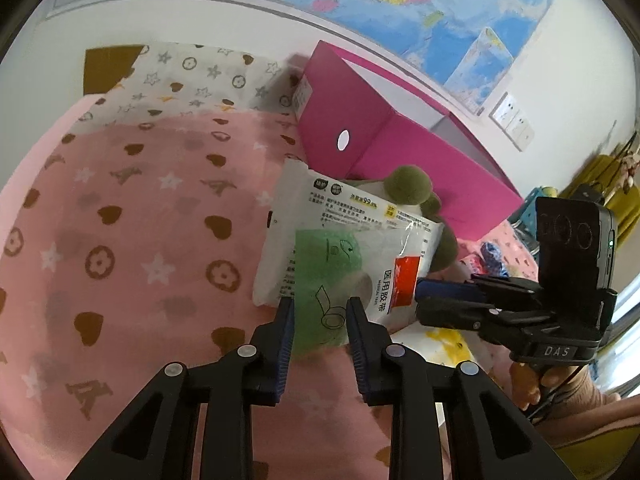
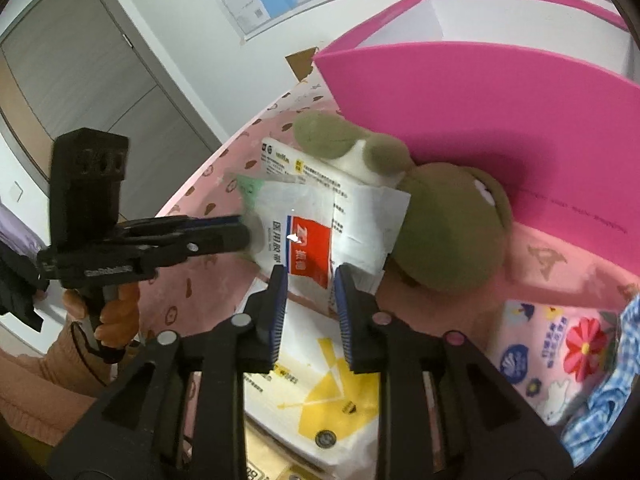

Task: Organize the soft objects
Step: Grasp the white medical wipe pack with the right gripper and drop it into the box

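Observation:
A flat white packet of medical tape (image 1: 344,240) with a green patch and a red label lies tilted against a green plush toy (image 1: 412,188), just in front of an open pink box (image 1: 400,152). My left gripper (image 1: 320,308) is shut on the packet's green end; from the right wrist view it (image 2: 245,232) pinches that edge from the left. The right gripper (image 2: 310,278) stands open, with the packet's (image 2: 320,216) red-label edge lying between its fingers. The plush toy (image 2: 452,232) rests against the box wall (image 2: 480,120).
Everything sits on a pink patterned blanket (image 1: 140,240). Under the packet lies a white and yellow soft pack (image 2: 328,392). A pink floral pack (image 2: 560,344) and a blue checked cloth (image 2: 616,380) lie to the right. A person's hand (image 2: 116,316) holds the left gripper.

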`<act>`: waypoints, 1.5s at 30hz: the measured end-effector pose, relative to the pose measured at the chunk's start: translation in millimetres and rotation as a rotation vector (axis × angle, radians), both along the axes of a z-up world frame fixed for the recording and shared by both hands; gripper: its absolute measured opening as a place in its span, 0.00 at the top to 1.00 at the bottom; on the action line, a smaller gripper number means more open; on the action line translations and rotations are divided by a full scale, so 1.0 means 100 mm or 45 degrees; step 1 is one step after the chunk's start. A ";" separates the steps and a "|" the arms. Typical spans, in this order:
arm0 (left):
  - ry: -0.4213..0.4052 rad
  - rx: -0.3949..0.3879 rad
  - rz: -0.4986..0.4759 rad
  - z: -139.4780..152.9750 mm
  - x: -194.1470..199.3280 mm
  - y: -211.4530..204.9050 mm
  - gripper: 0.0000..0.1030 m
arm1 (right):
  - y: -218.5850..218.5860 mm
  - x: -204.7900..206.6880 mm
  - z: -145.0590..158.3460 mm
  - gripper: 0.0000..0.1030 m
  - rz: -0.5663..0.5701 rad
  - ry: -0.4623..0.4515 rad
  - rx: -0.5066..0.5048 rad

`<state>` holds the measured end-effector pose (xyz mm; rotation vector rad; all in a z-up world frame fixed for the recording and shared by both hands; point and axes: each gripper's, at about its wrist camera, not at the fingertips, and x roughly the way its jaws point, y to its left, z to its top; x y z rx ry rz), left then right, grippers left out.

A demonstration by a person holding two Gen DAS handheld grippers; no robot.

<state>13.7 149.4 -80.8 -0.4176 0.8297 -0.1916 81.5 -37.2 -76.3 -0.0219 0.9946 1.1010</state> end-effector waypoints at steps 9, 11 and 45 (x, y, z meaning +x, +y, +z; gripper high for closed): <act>-0.024 -0.014 -0.026 0.02 -0.03 -0.01 0.75 | 0.04 -0.06 0.01 0.65 0.045 -0.026 0.029; -0.036 -0.042 -0.041 0.03 -0.03 -0.02 0.75 | 0.03 -0.05 0.00 0.70 0.044 -0.018 0.043; -0.297 -0.003 -0.164 1.08 0.40 -0.42 0.75 | -0.52 0.16 0.91 0.96 -0.088 -0.212 0.222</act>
